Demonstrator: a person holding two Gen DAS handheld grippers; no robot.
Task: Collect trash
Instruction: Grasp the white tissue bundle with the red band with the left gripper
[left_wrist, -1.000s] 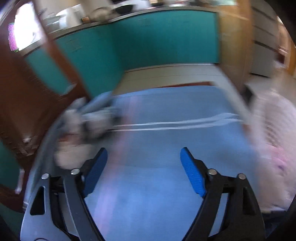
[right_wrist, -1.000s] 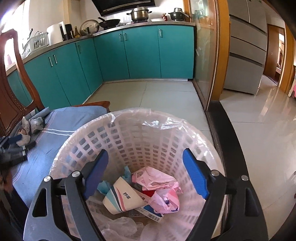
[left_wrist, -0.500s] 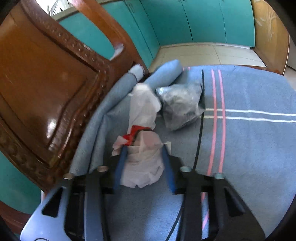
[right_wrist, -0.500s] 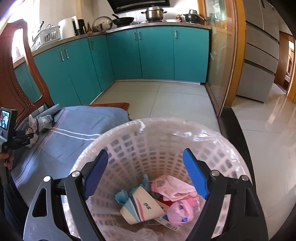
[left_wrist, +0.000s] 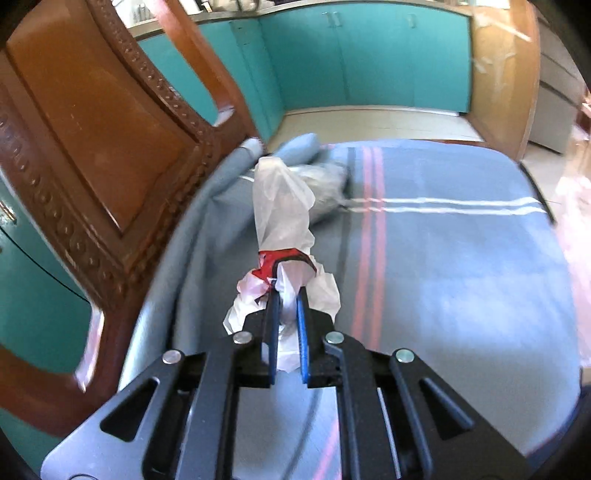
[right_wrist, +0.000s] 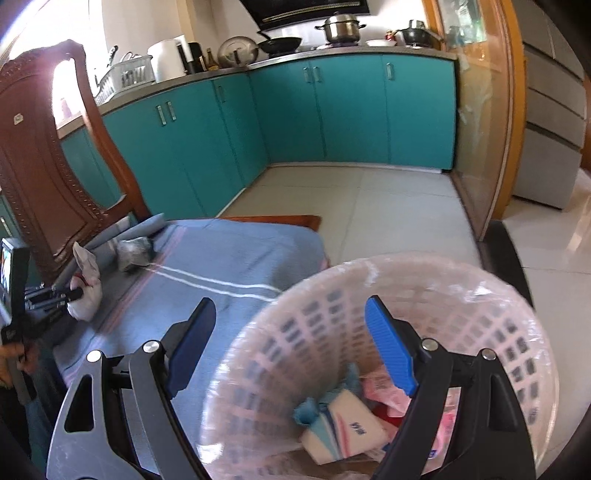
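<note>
My left gripper (left_wrist: 286, 295) is shut on a crumpled white wrapper with a red band (left_wrist: 282, 218), which stands up from the blue striped cloth (left_wrist: 461, 266). The wrapper and left gripper also show in the right wrist view (right_wrist: 85, 284). A crumpled grey plastic bag (left_wrist: 327, 184) lies just behind the wrapper, seen also in the right wrist view (right_wrist: 133, 253). My right gripper (right_wrist: 291, 339) is open and empty, above the near rim of a white lattice trash basket (right_wrist: 332, 306) lined with plastic and holding a paper cup and pink wrappers (right_wrist: 343, 424).
A carved wooden chair back (left_wrist: 92, 147) rises at the left of the cloth. Teal kitchen cabinets (right_wrist: 332, 118) line the far wall, with tiled floor (right_wrist: 388, 206) between. A glass door with an orange frame (right_wrist: 491, 129) stands at the right.
My left gripper closed on the white wrapper and lifted it upright off the cloth. My right gripper shifted left, so the basket now sits lower right in its view.
</note>
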